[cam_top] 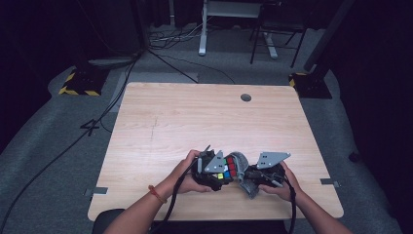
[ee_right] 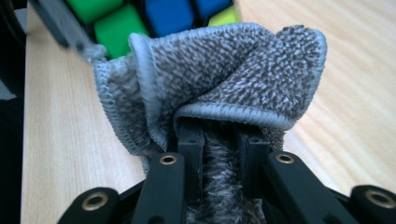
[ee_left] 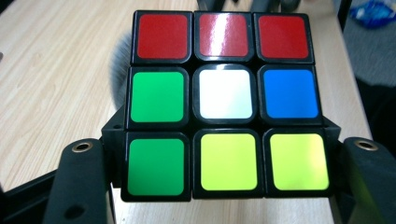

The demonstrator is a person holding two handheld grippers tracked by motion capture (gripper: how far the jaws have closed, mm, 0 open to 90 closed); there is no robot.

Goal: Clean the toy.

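Observation:
A scrambled puzzle cube with red, green, white, blue and yellow stickers sits clamped between the black jaws of my left gripper. In the high view the cube is held just above the table's near edge by my left gripper. My right gripper is shut on a bunched grey cloth, whose folds press against the cube from the side. From above, the cloth lies between the cube and my right gripper.
The light wooden table stretches away from both hands, with a round cable hole near its far edge. Cables, a desk frame and stands with yellow-black markings stand on the grey floor beyond.

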